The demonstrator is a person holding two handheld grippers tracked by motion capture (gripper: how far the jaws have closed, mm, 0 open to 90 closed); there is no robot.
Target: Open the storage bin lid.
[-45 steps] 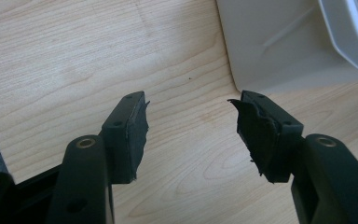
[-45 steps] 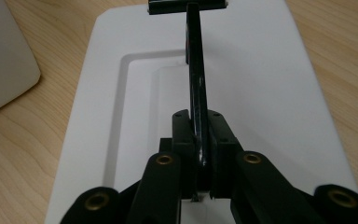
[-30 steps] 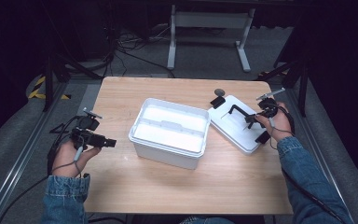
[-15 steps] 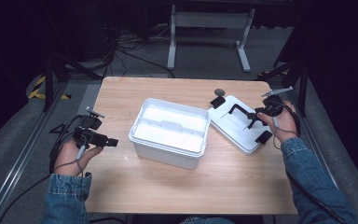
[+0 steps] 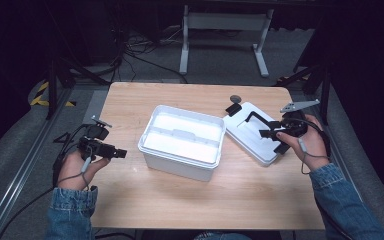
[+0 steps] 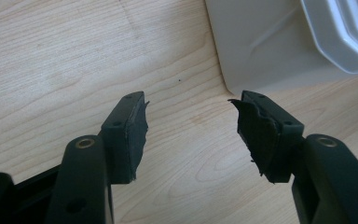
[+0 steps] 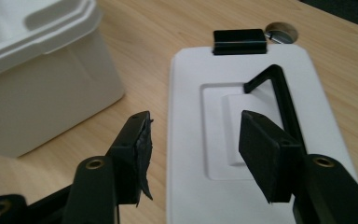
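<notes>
White plastic box (image 5: 182, 141) sits open mid-table, its lid (image 5: 252, 132) flat at right—likely for reach—while left gripper (image 6: 191, 128) and right gripper (image 7: 193, 149) hover agape, empty.

Matt wood table (image 5: 180, 200), plastic box (image 5: 180, 162)

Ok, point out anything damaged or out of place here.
The black pads on the left gripper look torn and ragged at the edges, as does one pad on the right gripper. The lid lies off the white box, askew beside it.
</notes>
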